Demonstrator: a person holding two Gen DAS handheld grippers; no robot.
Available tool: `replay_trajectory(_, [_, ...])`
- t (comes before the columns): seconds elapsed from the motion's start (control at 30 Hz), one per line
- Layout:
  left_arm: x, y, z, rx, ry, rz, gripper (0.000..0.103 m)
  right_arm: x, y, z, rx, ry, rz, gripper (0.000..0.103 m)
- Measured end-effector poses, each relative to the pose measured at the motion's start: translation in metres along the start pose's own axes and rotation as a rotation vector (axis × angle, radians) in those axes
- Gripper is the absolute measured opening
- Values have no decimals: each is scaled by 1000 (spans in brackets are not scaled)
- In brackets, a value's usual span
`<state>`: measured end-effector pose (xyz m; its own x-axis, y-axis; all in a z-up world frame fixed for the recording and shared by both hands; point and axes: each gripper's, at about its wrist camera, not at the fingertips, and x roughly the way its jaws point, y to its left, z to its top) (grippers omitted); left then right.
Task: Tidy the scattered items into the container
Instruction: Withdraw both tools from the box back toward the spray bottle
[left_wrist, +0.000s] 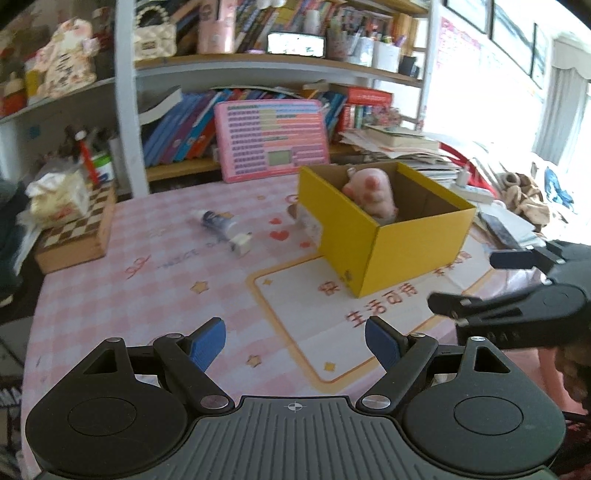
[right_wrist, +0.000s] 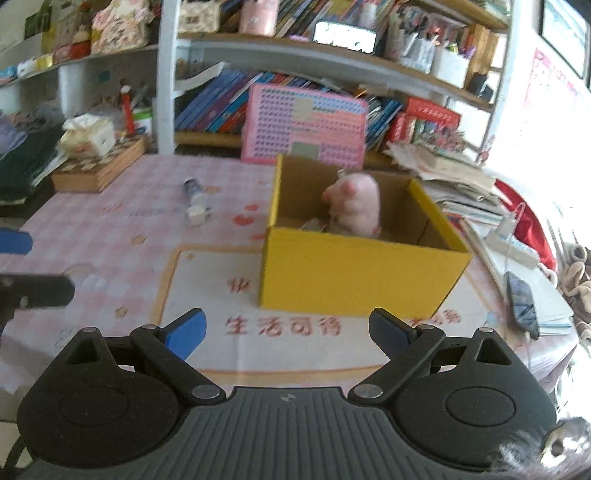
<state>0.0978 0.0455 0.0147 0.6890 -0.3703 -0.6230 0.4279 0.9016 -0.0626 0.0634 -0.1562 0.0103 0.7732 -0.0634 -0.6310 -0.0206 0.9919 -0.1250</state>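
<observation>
Both grippers are hovering low over a pink checked tablecloth (left_wrist: 122, 302); left gripper (left_wrist: 295, 341) is holding its blue pads wide apart with nothing between them, and right gripper (right_wrist: 288, 330) is likewise standing spread and empty. A yellow cardboard box (right_wrist: 354, 277) is sitting open-topped on the cloth's white printed panel, with a pink plush pig (right_wrist: 356, 210) lying inside it, upside down by the look of the feet, and a small pale item beside the pig, too blurred to name. Still out on the cloth, well left of the box, a small bottle (left_wrist: 225, 227) with a dark blue label and white cap is lying on its side; label text unreadable. Red characters on the panel are reading 生活可待 (right_wrist: 282, 326); faint lettering near the bottle may be "NICE DAY", uncertain. A wooden chessboard box (left_wrist: 79, 232) is carrying a tissue pack at the table's left edge. A pink button-grid learning board (left_wrist: 273, 138) is leaning against the bookshelf behind.
</observation>
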Motion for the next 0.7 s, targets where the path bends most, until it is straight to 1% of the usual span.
replay_trajectory(0.07, [-2,4,-3,-14,5,9,85,-1,5,-1,-6,10,35,95])
replay_trajectory(0.17, [-5,7,-9,-20,12,21,85,-1,12,0,2,31,101,92])
replay_trajectory(0.2, [-6,9,-11,-23,16,26,85,0,16,-1,-1,42,117,89])
replay_trajectory(0.3, [-8,15,-17,-44,27,40,85,4,27,-2,-16,71,155,83])
replay_trajectory(0.37, [-9,19,-20,-57,34,49,85,5,35,-3,-27,84,181,82])
replay_trajectory(0.47, [-11,22,-24,-63,43,56,85,5,46,-3,-63,88,209,78])
replay_trajectory(0.53, [-12,23,-26,-61,46,57,85,6,54,-2,-85,85,226,73])
replay_trajectory(0.57, [-12,23,-27,-59,46,59,85,6,57,-1,-94,83,234,72])
replay_trajectory(0.63, [-14,26,-29,-60,43,66,85,7,63,-1,-110,82,247,63])
replay_trajectory(0.7, [-17,30,-29,-70,36,74,85,8,70,0,-126,83,261,60])
